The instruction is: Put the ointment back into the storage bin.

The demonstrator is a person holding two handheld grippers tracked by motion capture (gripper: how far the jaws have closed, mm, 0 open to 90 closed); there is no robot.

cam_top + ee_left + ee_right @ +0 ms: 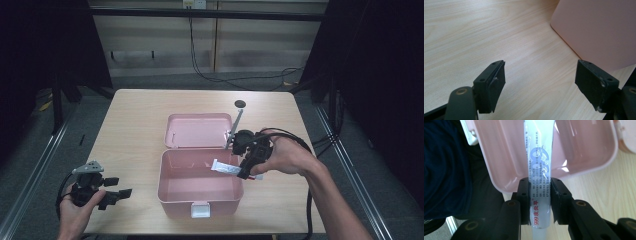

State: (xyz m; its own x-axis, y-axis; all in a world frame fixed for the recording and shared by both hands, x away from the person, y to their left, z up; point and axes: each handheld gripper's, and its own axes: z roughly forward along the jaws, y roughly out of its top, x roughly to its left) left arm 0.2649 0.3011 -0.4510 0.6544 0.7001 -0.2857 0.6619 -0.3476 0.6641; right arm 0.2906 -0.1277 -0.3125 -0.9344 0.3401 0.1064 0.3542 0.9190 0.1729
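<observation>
Tube of ointment, white plastic with red print [227,168], is lying across the right rim of the open pink plastic box [199,202], pointing into it; right tongs [248,170] are clamping its tail, while left tongs [116,194] are waiting wide open and empty near the table's [135,115] front left corner.

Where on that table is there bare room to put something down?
The box itself holds nothing. Bare wood lies between the left hand-held gripper and the box, and across the far table behind the lid. It is crowded at the box's right rim, where the right hand-held gripper holds the tube.
</observation>
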